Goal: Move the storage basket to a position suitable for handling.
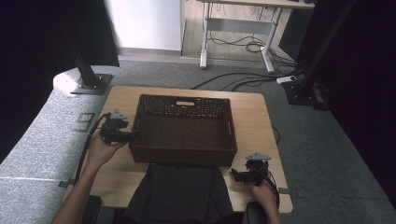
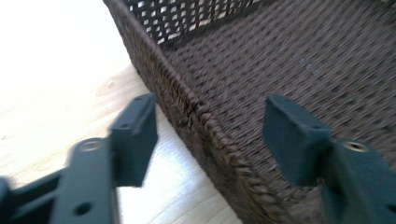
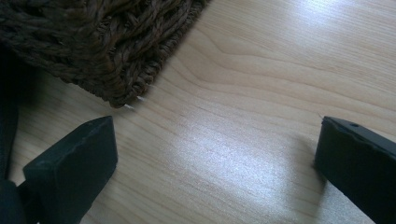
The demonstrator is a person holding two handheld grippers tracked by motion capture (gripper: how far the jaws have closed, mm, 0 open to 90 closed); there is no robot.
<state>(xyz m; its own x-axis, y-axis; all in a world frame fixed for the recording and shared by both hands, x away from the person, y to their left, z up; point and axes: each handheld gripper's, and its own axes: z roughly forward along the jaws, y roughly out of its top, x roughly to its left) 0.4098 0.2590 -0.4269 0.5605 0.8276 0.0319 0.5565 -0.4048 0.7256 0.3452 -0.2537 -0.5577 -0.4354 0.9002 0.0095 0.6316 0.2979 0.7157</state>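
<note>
While the left gripper point(image 1: 133, 134) straddles the left rim of the basket point(image 1: 183, 150), its jaws stand spread, one outside the wall and one over the inside, not pressing. That basket sits mid-table point(image 1: 254, 116), a dark brown woven rectangle, long axis running left to right, with a handle slot in the far wall. Dark cloth point(image 1: 180, 193) lies just near of it. Over on the right, the right gripper point(image 1: 236, 173) rests with jaws wide apart above bare pale wood, beside the basket's near right corner.
</note>
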